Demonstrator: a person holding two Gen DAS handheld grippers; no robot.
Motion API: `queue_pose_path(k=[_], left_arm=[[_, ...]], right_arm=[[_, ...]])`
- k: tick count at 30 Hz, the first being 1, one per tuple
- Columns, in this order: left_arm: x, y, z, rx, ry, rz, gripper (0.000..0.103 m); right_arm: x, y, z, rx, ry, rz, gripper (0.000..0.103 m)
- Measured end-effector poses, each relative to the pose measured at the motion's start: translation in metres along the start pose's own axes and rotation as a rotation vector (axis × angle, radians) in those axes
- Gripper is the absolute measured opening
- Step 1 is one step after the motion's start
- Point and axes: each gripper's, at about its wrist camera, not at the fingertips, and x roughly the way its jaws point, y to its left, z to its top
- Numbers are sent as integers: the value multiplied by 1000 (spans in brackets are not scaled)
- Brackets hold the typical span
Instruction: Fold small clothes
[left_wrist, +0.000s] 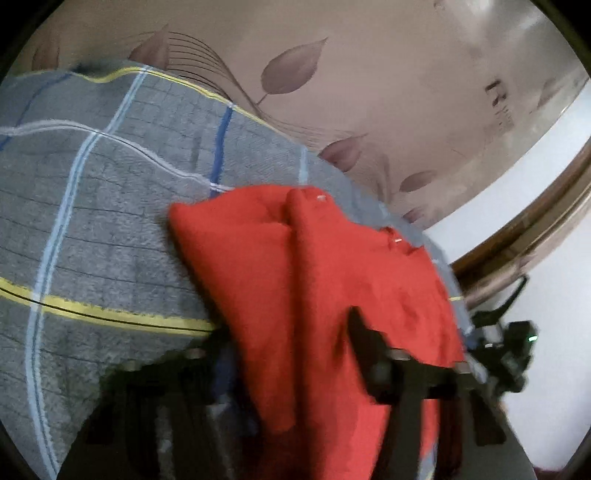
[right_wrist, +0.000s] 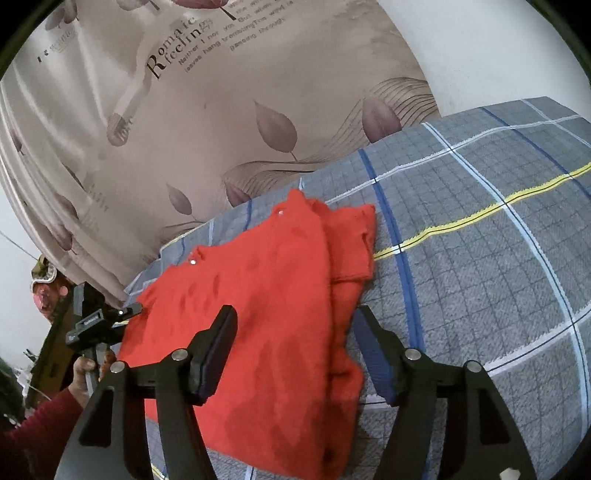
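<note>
A small red knit garment (right_wrist: 266, 302) with silver snap buttons lies partly folded on a grey checked blanket (right_wrist: 480, 258); one side is folded over along its right edge. My right gripper (right_wrist: 295, 317) is open, its fingers straddling the garment's near part, just above it. In the left wrist view the garment (left_wrist: 314, 277) fills the lower middle; my left gripper (left_wrist: 291, 328) is open, one finger over the cloth, the other at its left edge. The left gripper also shows in the right wrist view (right_wrist: 125, 314) at the garment's left edge.
A beige leaf-print curtain (right_wrist: 184, 129) hangs behind the bed. A white wall and a brown wooden frame (left_wrist: 535, 229) stand at the right in the left wrist view. The person's hand in a red sleeve (right_wrist: 79, 373) holds the left gripper's handle.
</note>
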Motion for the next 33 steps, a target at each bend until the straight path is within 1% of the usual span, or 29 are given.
queue_pose_path(k=[2,3,6,7,10,13,15,19,27,33], left_arm=[[0,3,0,-22,-3,20,26],[-1,0,0,-9,-11,50,24],[-1,-21,-6,81,-38,151,22],[-2,-28,-7,103,-50,180,22],[-1,-39,-7,147,-55,235,22],[0,-46,-7,170,-52,288,22],[2,-55,-9,205,-55,346,22],[8,-71,-13,270,-60,432,22],[15,-80,-15,308,-51,515,22],[19,-85,-16,325,-43,554,22]], right_arm=[[1,2,0,-11,6,-9,67],[2,3,0,-17,7,-13,67],[3,7,-1,-38,10,-30,69],[3,8,-1,-43,9,-34,69],[4,7,-1,-41,12,-36,71],[3,7,-1,-35,10,-34,73],[3,6,-1,-33,7,-32,76],[1,7,-2,-38,2,-29,78],[-4,9,-3,-44,-20,-21,84],[-8,11,-4,-52,-33,-11,89]])
